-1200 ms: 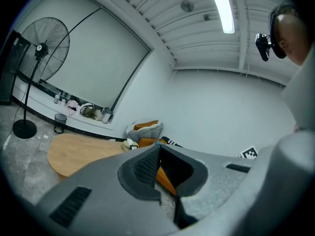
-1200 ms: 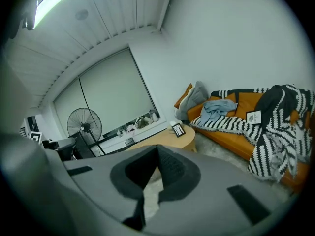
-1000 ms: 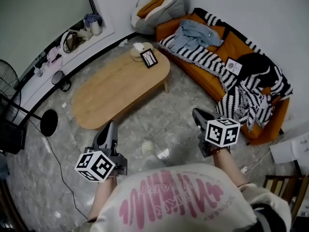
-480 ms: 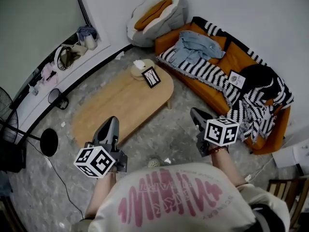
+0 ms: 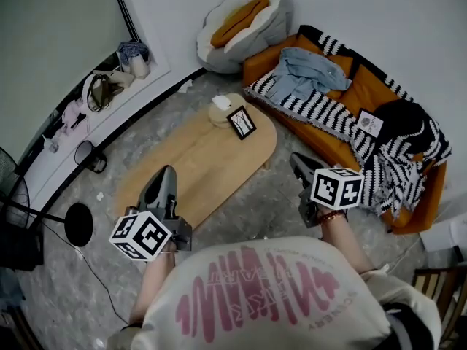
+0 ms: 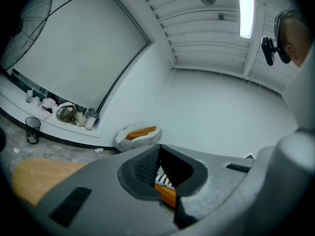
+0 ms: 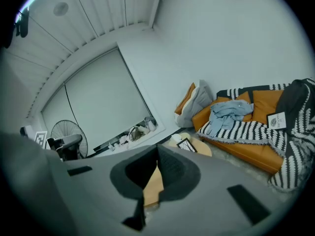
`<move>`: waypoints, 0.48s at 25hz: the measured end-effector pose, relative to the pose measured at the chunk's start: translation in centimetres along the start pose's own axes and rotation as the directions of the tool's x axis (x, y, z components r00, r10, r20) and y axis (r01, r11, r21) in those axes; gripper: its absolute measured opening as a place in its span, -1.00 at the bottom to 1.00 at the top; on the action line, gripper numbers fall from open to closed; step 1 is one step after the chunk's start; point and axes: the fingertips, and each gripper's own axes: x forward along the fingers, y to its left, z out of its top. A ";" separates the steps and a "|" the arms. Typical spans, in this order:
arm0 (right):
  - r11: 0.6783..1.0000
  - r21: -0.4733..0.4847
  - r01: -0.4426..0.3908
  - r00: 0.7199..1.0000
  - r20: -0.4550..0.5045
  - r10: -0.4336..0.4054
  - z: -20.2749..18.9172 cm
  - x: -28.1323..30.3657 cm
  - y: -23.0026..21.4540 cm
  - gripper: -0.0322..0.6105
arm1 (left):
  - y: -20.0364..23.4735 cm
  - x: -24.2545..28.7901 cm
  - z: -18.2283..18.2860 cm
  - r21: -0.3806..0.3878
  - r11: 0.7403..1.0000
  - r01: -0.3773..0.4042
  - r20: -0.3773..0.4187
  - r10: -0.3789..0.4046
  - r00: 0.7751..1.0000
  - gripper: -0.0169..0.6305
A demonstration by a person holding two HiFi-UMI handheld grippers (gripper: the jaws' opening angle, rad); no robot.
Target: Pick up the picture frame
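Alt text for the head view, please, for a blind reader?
A person holds a left hand-held gripper and a right hand-held gripper near a wooden table; a picture frame stands at its far end.

Head cam: on the person's head, looking steeply down. It takes in the left gripper (image 5: pixel 167 175), the right gripper (image 5: pixel 298 160), the tabletop (image 5: pixel 197 166), sofa (image 5: pixel 343 133) and beanbag (image 5: pixel 244 17), none of them close up. Left gripper cam: sits behind its jaws and faces about level at the far wall (image 6: pixel 216 112) and ceiling (image 6: pixel 197 33), with the tabletop edge bottom left. Right gripper cam: tipped slightly down, facing across the tabletop to the sofa. All three share the tabletop, sofa and beanbag.
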 end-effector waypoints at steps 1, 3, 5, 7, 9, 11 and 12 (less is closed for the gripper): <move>1.000 -0.004 0.004 1.000 -0.021 -0.004 -0.5 0.5 0.1 -0.88 | 0.5 0.2 -0.2 -0.017 1.000 -0.002 -0.001 0.002 1.000 -0.94; 1.000 -0.006 0.016 0.998 -0.066 -0.016 -1.7 1.3 0.0 -0.89 | 1.4 0.5 -0.9 -0.056 0.998 -0.011 -0.012 0.010 1.000 -0.94; 1.000 -0.001 0.027 0.995 -0.099 -0.027 -2.3 2.2 -0.3 -0.88 | 2.3 0.9 -1.6 -0.082 0.996 -0.024 -0.032 0.022 0.999 -0.94; 1.000 0.003 0.028 0.993 -0.117 -0.027 -2.3 3.3 -0.7 -0.89 | 3.2 1.4 -2.3 -0.095 0.995 -0.043 -0.051 0.039 0.998 -0.94; 1.000 0.002 0.019 0.992 -0.121 -0.018 -1.9 4.5 -0.9 -0.89 | 4.1 2.0 -2.6 -0.111 0.992 -0.065 -0.057 0.059 0.997 -0.94; 1.000 -0.003 0.006 0.993 -0.114 -0.006 -1.1 5.8 -1.1 -0.88 | 4.6 3.0 -2.4 -0.122 0.989 -0.078 -0.051 0.072 0.996 -0.94; 1.000 -0.007 -0.001 0.994 -0.106 0.000 -0.5 6.5 -1.4 -0.88 | 4.8 3.6 -2.2 -0.122 0.989 -0.081 -0.045 0.076 0.996 -0.94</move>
